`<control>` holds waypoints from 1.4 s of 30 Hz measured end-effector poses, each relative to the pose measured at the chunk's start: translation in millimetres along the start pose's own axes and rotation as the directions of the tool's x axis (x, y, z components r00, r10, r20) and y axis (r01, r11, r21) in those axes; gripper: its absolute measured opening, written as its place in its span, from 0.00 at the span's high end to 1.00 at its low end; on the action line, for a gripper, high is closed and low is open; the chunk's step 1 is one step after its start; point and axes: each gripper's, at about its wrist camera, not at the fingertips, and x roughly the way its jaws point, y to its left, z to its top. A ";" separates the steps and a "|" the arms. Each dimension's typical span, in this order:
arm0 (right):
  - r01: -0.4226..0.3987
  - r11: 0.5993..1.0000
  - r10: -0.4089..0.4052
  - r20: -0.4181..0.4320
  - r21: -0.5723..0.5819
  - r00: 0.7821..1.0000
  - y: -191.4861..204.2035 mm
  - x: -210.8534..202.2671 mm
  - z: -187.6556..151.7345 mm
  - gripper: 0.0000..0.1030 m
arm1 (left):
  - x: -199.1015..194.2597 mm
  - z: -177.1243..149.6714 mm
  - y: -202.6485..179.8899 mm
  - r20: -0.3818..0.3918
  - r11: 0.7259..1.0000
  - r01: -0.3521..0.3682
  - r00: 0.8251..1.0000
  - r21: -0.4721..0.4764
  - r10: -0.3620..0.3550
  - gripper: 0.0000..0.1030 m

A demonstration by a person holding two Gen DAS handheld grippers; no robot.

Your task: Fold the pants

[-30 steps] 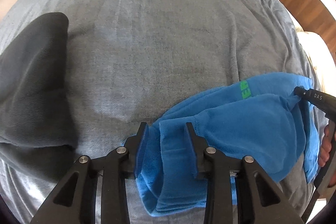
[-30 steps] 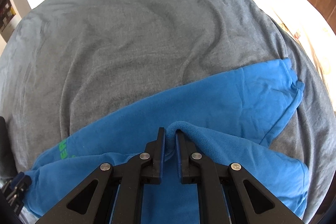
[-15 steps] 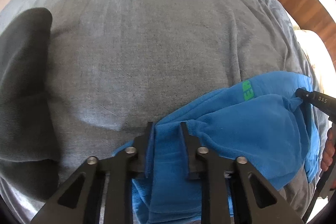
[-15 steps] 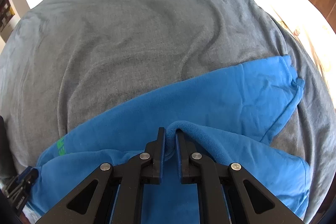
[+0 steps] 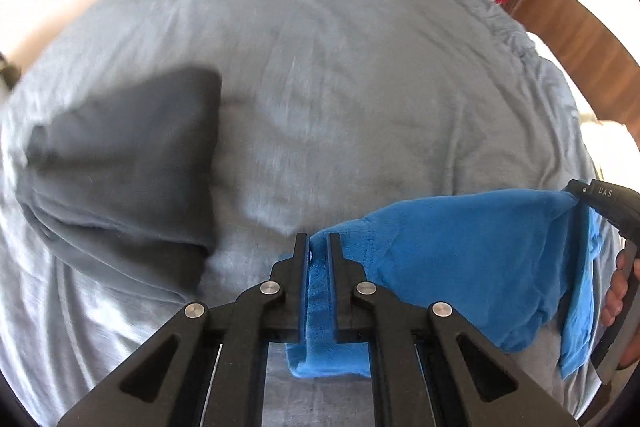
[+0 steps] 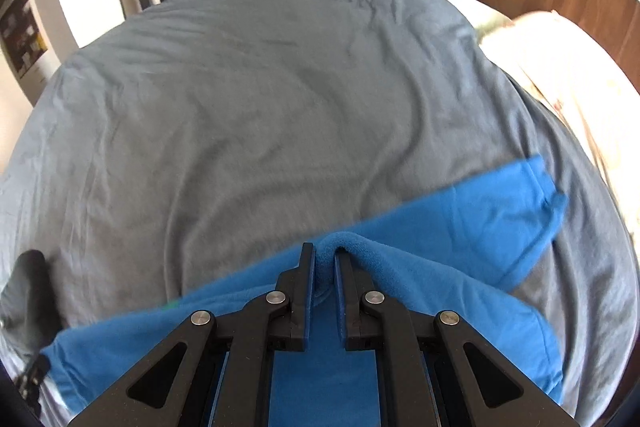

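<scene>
Lifting: blue pants (image 5: 460, 259) gathered up off a bed, a gripper pinching each end.
Dark cloth: a charcoal garment (image 5: 120, 163) lies at the left on the grey bedspread (image 5: 340, 87), well apart from the pants and untouched.
Left gripper (image 5: 318, 247): its jaws have just been closing and are now narrow, clamped on a thick bunched fold of blue fabric that hangs down between them.
Pants: the cloth spans between the two grippers, doubled over and sagging in the middle; in the right wrist view one end (image 6: 520, 203) trails on the bedspread.
Right gripper (image 6: 324, 255): jaws narrow, nipping a raised ridge of the blue cloth; the person's hand (image 5: 618, 299) shows beside its handle.
Progress: judged early to midway, with the pants roughly doubled but not yet laid down flat.
Left to do: set the fold square, smooth it, and probably fold once more.
</scene>
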 end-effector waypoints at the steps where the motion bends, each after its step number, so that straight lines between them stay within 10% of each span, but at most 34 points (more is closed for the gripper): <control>1: 0.003 1.000 -0.003 -0.010 -0.010 1.000 3.8 5.8 2.4 0.91 | 7.7 0.8 1.1 -0.007 1.000 -0.004 1.000 -0.009 0.004 0.91; 13: 0.039 0.998 -0.047 -0.162 -0.050 0.986 22.2 83.8 1.1 0.81 | 42.4 3.2 -3.0 -0.040 0.993 -0.050 0.998 0.103 0.054 0.82; 17: -0.016 0.996 0.001 -0.160 -0.087 0.987 29.1 66.8 0.2 0.65 | 8.1 7.0 -6.6 0.044 0.992 -0.049 0.998 0.117 0.044 0.60; 24: -0.124 0.989 0.114 -0.119 -0.081 0.986 17.6 -7.4 -12.6 0.65 | -52.4 -4.9 -31.9 0.090 0.983 -0.021 0.996 0.181 0.004 0.60; 36: -0.093 0.995 0.095 -0.087 0.027 0.992 -105.2 -89.8 -65.0 0.65 | -91.4 -60.0 -164.8 0.013 0.884 0.228 0.967 0.409 -0.255 0.60; 42: -0.049 0.990 0.061 -0.085 0.136 0.995 -183.0 -92.4 -91.1 0.65 | -68.6 -86.1 -233.2 -0.128 0.841 0.402 0.915 0.362 -0.382 0.62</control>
